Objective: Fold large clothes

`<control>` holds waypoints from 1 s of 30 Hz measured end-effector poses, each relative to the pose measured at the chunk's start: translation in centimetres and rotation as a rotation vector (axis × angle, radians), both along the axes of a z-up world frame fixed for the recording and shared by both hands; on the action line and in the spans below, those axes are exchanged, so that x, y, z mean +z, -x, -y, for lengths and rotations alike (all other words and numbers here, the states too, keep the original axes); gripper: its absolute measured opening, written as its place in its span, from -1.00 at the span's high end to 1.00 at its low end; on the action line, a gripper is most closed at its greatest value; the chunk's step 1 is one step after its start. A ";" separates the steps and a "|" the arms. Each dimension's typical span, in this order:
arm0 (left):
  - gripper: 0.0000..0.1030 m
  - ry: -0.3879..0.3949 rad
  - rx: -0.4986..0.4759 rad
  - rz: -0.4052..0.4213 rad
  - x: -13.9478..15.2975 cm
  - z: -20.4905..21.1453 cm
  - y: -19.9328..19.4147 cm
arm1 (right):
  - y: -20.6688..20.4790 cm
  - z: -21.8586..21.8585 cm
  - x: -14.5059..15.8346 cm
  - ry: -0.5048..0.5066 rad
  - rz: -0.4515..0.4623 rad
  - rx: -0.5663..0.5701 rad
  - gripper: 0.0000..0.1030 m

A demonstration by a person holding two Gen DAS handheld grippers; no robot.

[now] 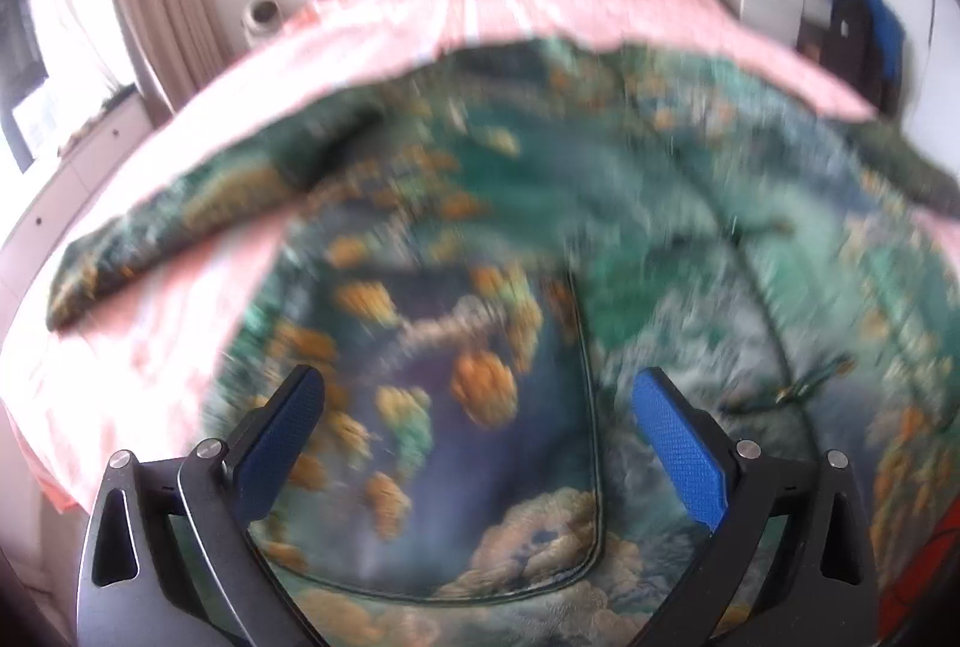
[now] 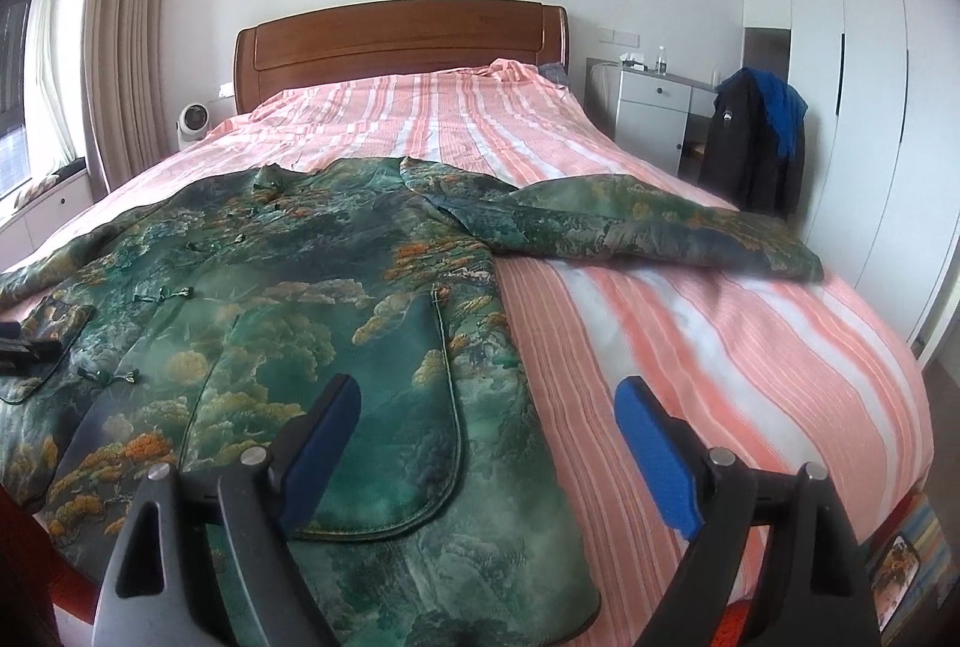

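My grippers, left [image 1: 477, 395] and right [image 2: 486, 407], both released and empty, hover over the green jacket [image 2: 288, 299] spread flat on the bed [image 2: 690, 323] just ahead, sleeves outstretched for folding.

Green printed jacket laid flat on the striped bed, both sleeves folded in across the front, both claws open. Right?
Not the sleeves. The right wrist view shows one sleeve of the jacket stretched out sideways over the bed. Right claw and left claw are open.
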State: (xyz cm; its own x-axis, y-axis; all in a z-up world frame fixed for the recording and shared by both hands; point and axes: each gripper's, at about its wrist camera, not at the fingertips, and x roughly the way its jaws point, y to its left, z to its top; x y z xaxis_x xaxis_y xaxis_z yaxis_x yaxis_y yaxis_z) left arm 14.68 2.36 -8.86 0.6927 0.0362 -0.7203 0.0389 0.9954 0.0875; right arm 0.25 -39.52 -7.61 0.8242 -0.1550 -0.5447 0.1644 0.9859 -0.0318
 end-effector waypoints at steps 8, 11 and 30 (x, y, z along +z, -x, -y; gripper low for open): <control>-0.99 0.021 0.032 0.084 3.0 -2.6 -1.8 | 0.4 -0.7 0.3 0.058 0.025 -0.024 -0.79; -0.99 0.064 0.085 0.109 3.3 -3.9 -1.6 | -0.1 -1.1 -0.1 0.070 0.007 -0.027 -0.80; -0.99 0.156 0.229 0.119 1.7 -8.7 2.1 | -0.5 -3.5 -0.6 0.126 -0.014 0.041 -0.80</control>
